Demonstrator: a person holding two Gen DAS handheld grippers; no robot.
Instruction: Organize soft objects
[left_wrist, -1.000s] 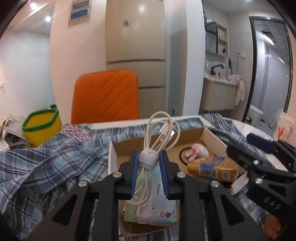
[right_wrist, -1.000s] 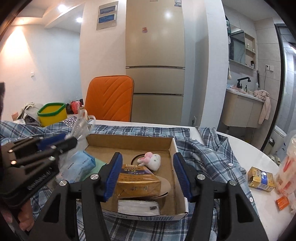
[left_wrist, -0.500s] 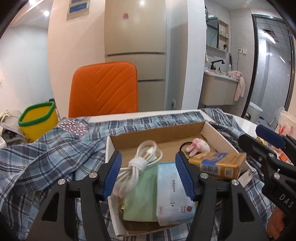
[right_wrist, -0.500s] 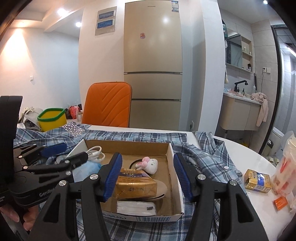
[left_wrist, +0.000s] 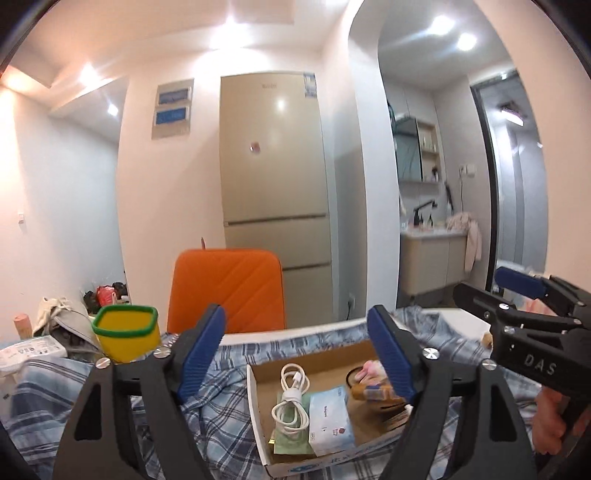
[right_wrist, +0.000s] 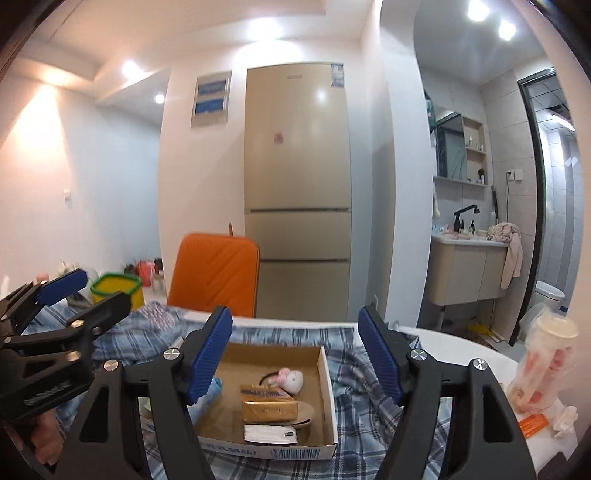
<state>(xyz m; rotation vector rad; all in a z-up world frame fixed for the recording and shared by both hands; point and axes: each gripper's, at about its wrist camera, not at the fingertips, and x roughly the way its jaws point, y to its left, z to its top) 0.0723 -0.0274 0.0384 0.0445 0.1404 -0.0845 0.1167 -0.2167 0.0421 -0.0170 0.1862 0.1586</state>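
Observation:
A shallow cardboard box (left_wrist: 258, 406) (right_wrist: 328, 384) rests on a blue plaid shirt (left_wrist: 225, 398) (right_wrist: 354, 369). Inside lie a coiled white cable (left_wrist: 291, 398), a green pouch (left_wrist: 288, 441), a white-blue wipes pack (left_wrist: 328, 421), a gold tissue pack (right_wrist: 269, 406), a small pink-white plush (right_wrist: 290, 378) and a white packet (right_wrist: 271, 434). My left gripper (left_wrist: 295, 347) hangs above and behind the box, its jaws opening, nothing between them. My right gripper (right_wrist: 295, 347) is likewise raised with jaws opening and empty. Each gripper shows at the edge of the other's view.
An orange chair (left_wrist: 227, 291) stands behind the table, before a beige fridge (left_wrist: 273, 206). A yellow bin with a green rim (left_wrist: 125, 332) sits at the left. On the white table (right_wrist: 443, 339) at the right are a bagged cup (right_wrist: 546, 362) and an orange packet (right_wrist: 533, 422).
The left gripper let go of the white cable, which now lies in the box, and its jaws spread wide. Both grippers rose and drew back from the box; the right jaws widened.

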